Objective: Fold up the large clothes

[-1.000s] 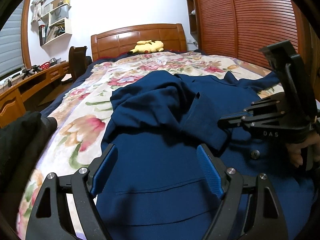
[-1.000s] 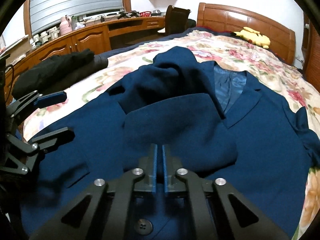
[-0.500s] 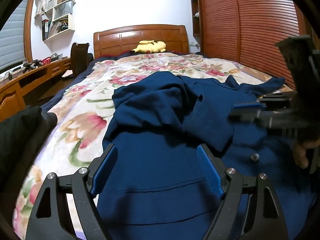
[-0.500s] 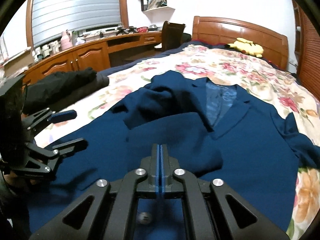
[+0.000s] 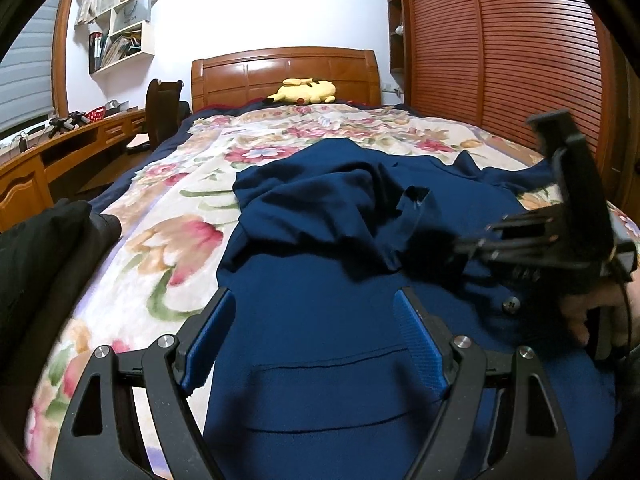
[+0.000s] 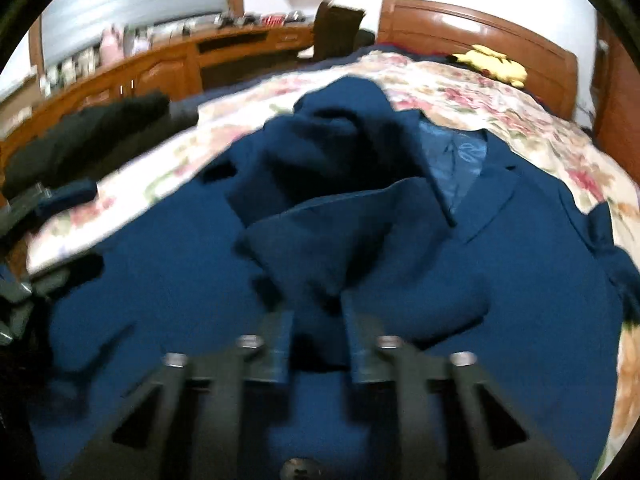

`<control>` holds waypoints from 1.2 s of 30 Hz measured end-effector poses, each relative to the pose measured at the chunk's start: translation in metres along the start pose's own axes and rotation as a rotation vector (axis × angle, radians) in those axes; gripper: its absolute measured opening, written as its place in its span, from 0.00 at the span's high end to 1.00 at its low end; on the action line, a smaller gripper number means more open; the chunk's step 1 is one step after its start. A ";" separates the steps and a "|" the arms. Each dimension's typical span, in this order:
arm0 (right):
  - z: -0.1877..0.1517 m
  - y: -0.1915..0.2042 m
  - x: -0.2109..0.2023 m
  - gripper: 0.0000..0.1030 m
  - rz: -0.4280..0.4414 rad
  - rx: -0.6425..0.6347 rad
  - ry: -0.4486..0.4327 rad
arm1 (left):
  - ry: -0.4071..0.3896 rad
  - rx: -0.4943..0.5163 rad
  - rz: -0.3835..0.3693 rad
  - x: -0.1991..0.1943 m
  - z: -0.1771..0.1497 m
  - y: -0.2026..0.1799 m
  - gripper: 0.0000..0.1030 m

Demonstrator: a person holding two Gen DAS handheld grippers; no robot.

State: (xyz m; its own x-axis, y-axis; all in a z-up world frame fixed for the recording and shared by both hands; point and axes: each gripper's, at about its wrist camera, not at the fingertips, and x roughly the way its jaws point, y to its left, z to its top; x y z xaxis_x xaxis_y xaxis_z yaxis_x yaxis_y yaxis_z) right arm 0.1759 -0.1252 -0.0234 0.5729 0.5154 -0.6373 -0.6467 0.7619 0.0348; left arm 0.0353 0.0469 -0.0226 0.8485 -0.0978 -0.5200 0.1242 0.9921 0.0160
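A navy blue jacket [image 5: 320, 312] lies spread on the flowered bedspread [image 5: 176, 240], one sleeve bunched across its chest [image 6: 332, 184]. My left gripper [image 5: 316, 336] is open and empty, low over the jacket's lower front near a pocket seam. My right gripper [image 6: 316, 344] is open, its fingers either side of the folded sleeve's cuff end; the view is blurred by motion. It also shows in the left wrist view [image 5: 472, 244], held by a hand, at the sleeve end.
A black garment [image 5: 44, 248] lies at the bed's left edge. A yellow plush toy [image 5: 304, 91] sits by the wooden headboard [image 5: 280, 72]. A long wooden desk [image 6: 168, 68] and a chair [image 5: 162, 108] stand left; slatted wardrobe doors [image 5: 500, 48] right.
My right gripper was shut above the jacket and has now opened and moved down toward the sleeve cuff. My left gripper stays open and nearly still.
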 end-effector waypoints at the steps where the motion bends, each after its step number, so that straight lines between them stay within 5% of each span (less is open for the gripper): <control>1: 0.000 -0.001 -0.007 0.92 -0.019 0.011 -0.027 | -0.001 0.001 -0.003 0.000 0.000 0.000 0.20; 13: -0.025 -0.008 -0.104 0.94 -0.215 0.043 -0.271 | 0.002 -0.042 -0.056 0.001 0.003 0.010 0.20; 25: -0.087 0.014 -0.147 0.93 -0.284 0.060 -0.202 | -0.015 -0.022 -0.063 -0.005 0.003 0.004 0.20; 28: -0.091 0.018 -0.158 0.83 -0.298 0.074 -0.195 | -0.019 -0.020 -0.065 -0.006 0.004 0.003 0.20; 33: -0.083 0.023 -0.189 0.51 -0.307 0.077 -0.255 | -0.020 -0.021 -0.067 -0.007 0.004 0.002 0.20; 36: -0.077 0.027 -0.181 0.50 -0.285 0.054 -0.224 | -0.020 -0.021 -0.066 -0.007 0.004 0.002 0.20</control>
State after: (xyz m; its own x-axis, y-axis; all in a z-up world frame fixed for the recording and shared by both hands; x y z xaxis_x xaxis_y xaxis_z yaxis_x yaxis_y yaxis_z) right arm 0.0158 -0.2278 0.0336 0.8262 0.3484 -0.4427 -0.4213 0.9038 -0.0750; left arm 0.0319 0.0493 -0.0157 0.8489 -0.1641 -0.5024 0.1692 0.9849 -0.0358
